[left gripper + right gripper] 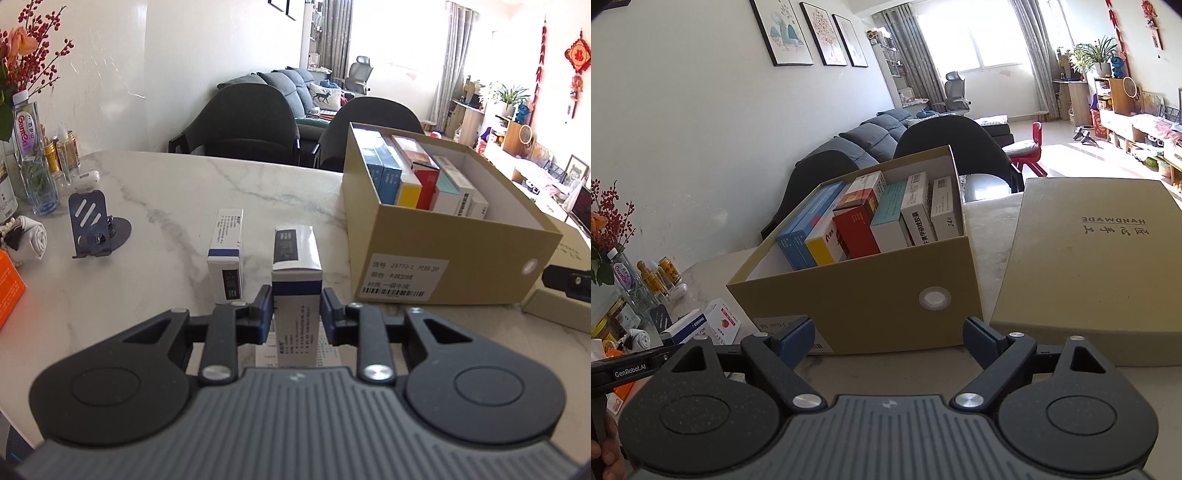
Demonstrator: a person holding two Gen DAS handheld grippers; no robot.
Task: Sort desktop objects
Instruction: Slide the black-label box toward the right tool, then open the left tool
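A: Right, the left gripper (296,306) is clamped on a white medicine carton (296,291), pads low on its sides, so most of the carton stands proud beyond the jaws.

B: Then it could pivot in the grip if swung fast. What sits nearest?

A: A second white carton (226,266) just beside it on the marble table (177,192); a careless sweep might knock that over.

B: And the destination?

A: The tan shoebox (871,295), further right, already packed with upright cartons. I judge the free slot narrow, so the carton may catch the rim or a neighbour.

B: The other claw?

A: The right gripper (889,334) is spread wide and empty, hovering near the box's front wall, beside the lid (1089,266). It could nudge the box.
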